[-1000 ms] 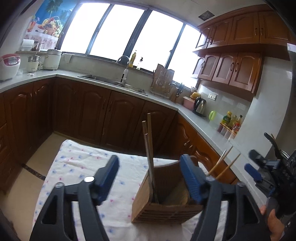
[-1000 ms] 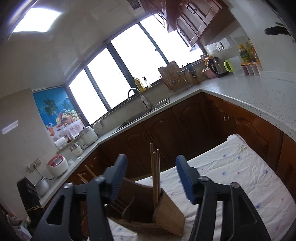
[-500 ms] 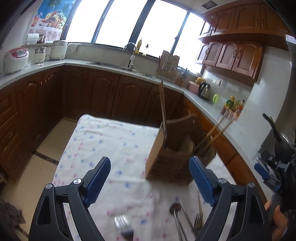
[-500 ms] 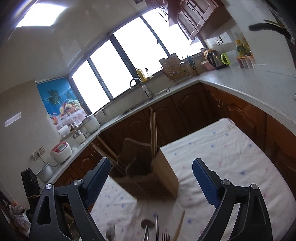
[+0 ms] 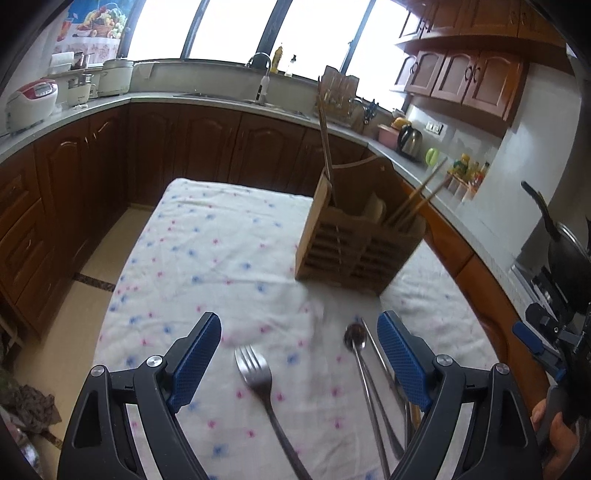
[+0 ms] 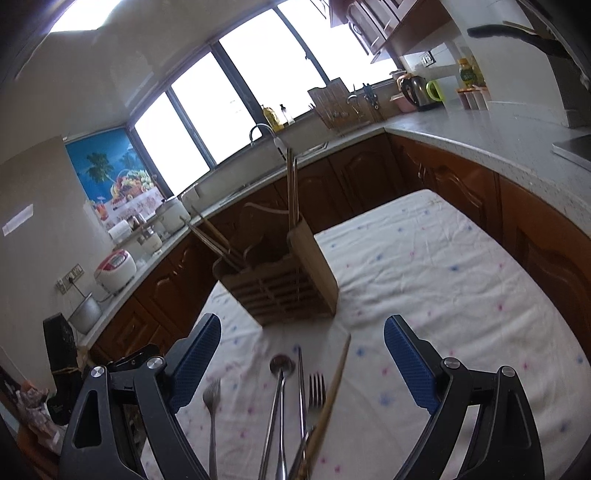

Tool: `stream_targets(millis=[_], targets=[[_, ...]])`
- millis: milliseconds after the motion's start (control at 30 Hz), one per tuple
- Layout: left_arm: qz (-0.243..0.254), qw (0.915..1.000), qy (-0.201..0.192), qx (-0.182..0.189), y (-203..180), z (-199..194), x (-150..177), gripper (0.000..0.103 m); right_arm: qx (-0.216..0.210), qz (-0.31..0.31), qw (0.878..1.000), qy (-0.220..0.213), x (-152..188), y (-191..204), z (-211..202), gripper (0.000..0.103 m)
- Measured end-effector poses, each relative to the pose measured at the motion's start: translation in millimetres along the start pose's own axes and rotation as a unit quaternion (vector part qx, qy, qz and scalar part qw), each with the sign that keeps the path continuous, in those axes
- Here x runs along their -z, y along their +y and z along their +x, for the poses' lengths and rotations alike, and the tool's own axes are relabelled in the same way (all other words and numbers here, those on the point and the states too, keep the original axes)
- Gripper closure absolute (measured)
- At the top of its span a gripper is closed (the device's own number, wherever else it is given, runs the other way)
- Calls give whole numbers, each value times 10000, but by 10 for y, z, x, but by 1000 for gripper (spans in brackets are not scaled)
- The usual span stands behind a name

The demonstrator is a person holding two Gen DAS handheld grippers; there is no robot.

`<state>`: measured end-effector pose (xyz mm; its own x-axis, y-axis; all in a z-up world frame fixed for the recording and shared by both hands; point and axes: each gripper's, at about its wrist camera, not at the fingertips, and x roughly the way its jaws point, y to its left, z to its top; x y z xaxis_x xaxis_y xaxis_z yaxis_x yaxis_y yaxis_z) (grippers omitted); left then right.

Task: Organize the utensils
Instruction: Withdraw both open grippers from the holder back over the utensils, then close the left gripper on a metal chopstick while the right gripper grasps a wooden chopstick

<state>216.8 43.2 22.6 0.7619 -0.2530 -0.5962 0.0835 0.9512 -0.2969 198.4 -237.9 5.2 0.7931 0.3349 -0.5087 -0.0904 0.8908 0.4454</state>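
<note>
Bright windows (image 5: 229, 26) above dark wooden cabinets (image 5: 207, 147), grey countertop (image 6: 480, 129), tiled floor (image 5: 92, 258)

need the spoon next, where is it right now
The spoon lies on the cloth in front of the wooden caddy; in the left wrist view it is right of the fork, beside a metal chopstick.

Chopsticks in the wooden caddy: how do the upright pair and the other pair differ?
In the wooden caddy the upright pair stands nearly vertical at the left end in the left wrist view; the other pair sits at the opposite end. The upright pair looks darker, the other pair paler. The other pair leans outward over the rim. Both are wooden and already slotted, unlike the fork on the cloth.
</note>
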Motion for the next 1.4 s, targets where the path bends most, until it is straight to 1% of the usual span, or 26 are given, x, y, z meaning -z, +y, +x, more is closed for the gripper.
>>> stream_targets(millis=[133,400,567,867,1033,1067,1133,1200,1267,1300,1333,1367,1400], targets=[[3,9998,173,-73,-73,21,58,16,55,-38,9999,149,90,-10,-1,11],[292,9986,430,-91,-288,113,89,16,179,-85,9992,337,163,-48,47,11],[504,9962,704,-61,-413,308,97,16,239,-110,9986,468,175,-66,121,11],[646,9929,991,-85,-527,598,152,16,318,-160,9969,702,214,-101,289,11],[716,9910,1132,-51,-590,769,182,17,418,-267,9951,857,211,-101,434,13],[740,9905,1154,-42,-606,808,188,17,427,-281,9947,897,208,-105,475,15],[806,9895,1198,-58,-632,887,207,18,464,-301,9936,989,206,-119,553,27],[861,9885,1240,-64,-667,979,215,20,517,-294,9919,1122,203,-144,662,34],[908,9872,1311,-80,-691,1071,222,25,560,-317,9903,1229,199,-167,770,37],[924,9861,1383,-71,-699,1133,228,30,581,-321,9897,1270,200,-178,817,38],[929,9852,1443,-54,-707,1183,231,37,592,-318,9891,1314,200,-192,870,41],[939,9841,1507,-39,-712,1239,236,40,597,-322,9885,1353,199,-199,913,44],[972,9826,1582,-46,-721,1306,245,45,610,-336,9876,1410,199,-205,965,51]])
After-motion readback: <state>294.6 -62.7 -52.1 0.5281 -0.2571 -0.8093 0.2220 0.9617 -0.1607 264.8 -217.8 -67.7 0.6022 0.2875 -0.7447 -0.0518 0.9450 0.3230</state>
